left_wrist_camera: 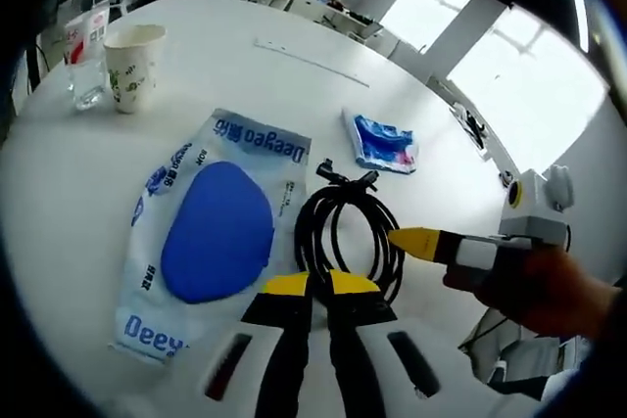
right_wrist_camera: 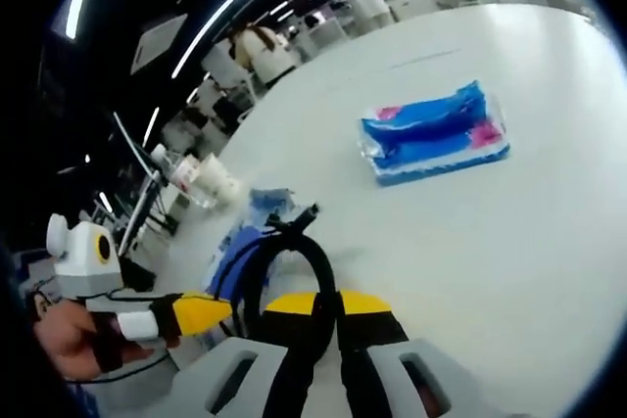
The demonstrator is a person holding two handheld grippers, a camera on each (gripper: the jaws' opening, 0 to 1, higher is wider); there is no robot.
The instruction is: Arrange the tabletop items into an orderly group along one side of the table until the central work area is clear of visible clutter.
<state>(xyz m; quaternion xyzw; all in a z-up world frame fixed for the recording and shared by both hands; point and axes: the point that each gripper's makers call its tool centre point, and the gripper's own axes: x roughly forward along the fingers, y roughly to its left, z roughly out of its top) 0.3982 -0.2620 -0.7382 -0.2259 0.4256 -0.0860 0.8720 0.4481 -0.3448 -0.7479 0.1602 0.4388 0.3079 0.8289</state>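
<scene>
Jaws touch black cable (left_wrist_camera: 345, 232) (coiled)

Counting across the white table (left_wrist_camera: 245, 75): one coiled black cable (left_wrist_camera: 348, 237), one clear pack with a blue pad (left_wrist_camera: 211, 232), one small blue-and-pink packet (left_wrist_camera: 384, 142), one paper cup (left_wrist_camera: 132, 66), one clear glass (left_wrist_camera: 86, 80), and one thin white strip (left_wrist_camera: 309, 61) farther back.

Clearance: far side open
Bare bench (left_wrist_camera: 245, 75) past coiled cable (left_wrist_camera: 348, 232); blue pouch (left_wrist_camera: 216, 232) blocks left, tissue pack (left_wrist_camera: 382, 144) right.
</scene>
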